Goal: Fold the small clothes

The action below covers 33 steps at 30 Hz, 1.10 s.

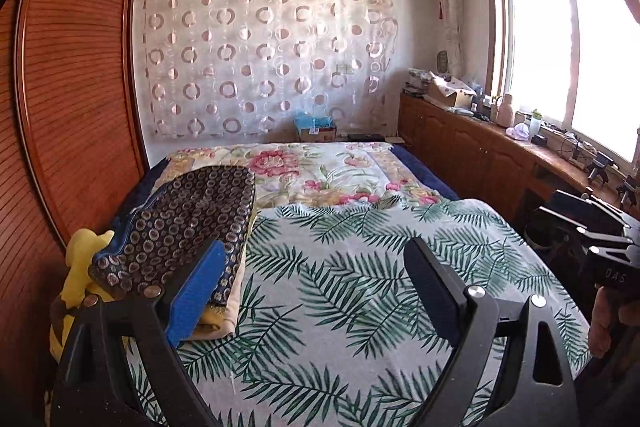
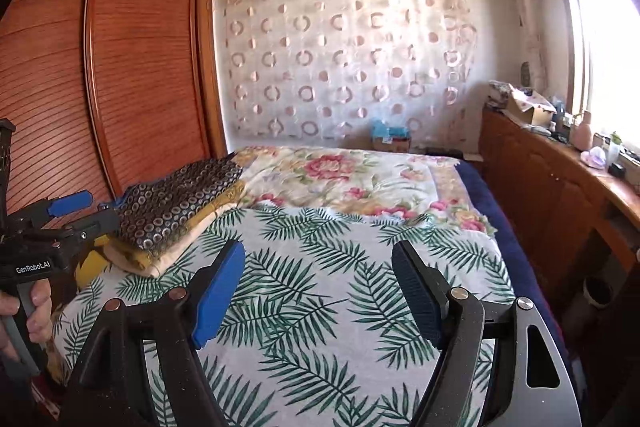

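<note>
A stack of folded clothes lies at the left edge of the bed, topped by a dark garment with ring print; it also shows in the right wrist view. My left gripper is open and empty, above the palm-leaf cloth, with its left finger just in front of the stack. My right gripper is open and empty above the same cloth. The right gripper shows at the right edge of the left wrist view, and the left gripper shows at the left of the right wrist view.
A floral quilt covers the far half of the bed. A wooden wardrobe stands left. A wooden cabinet with clutter runs under the window at right. A yellow item lies left of the stack.
</note>
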### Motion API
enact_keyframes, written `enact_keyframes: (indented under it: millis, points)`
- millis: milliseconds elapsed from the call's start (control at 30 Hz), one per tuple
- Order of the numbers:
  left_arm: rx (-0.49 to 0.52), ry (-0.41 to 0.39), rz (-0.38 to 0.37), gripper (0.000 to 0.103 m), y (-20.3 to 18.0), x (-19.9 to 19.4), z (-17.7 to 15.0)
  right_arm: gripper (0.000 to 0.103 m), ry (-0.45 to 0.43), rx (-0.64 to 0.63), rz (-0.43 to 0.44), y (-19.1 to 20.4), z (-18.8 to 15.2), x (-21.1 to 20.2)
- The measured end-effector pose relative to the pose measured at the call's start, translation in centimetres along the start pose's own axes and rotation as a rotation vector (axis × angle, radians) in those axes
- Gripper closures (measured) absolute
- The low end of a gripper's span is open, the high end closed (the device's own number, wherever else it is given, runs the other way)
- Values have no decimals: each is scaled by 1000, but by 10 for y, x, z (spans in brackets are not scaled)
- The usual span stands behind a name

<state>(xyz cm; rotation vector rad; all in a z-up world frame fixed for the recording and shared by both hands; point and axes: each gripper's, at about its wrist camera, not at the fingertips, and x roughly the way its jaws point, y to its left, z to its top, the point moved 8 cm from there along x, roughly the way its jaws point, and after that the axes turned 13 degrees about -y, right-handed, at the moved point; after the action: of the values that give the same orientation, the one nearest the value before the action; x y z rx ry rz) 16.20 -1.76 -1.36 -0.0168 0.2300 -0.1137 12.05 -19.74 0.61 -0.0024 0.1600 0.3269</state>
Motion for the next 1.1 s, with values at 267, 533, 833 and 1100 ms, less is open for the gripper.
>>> enact_keyframes:
  millis: [267,533,833,1100]
  points:
    - [7,-53,4,12,-13,-17,26,25,-53,8,-31,9,5,-16]
    - [10,-100,28,12,-8,-35,41,18,-96,4,-61,13,-1,-23]
    - [5,-106,52,12,1,-38,39,17,-106,10,-77,9,-7,-20]
    - [4,-105,53,12,3,-38,38,17,-106,10,-74,4,-5,-17]
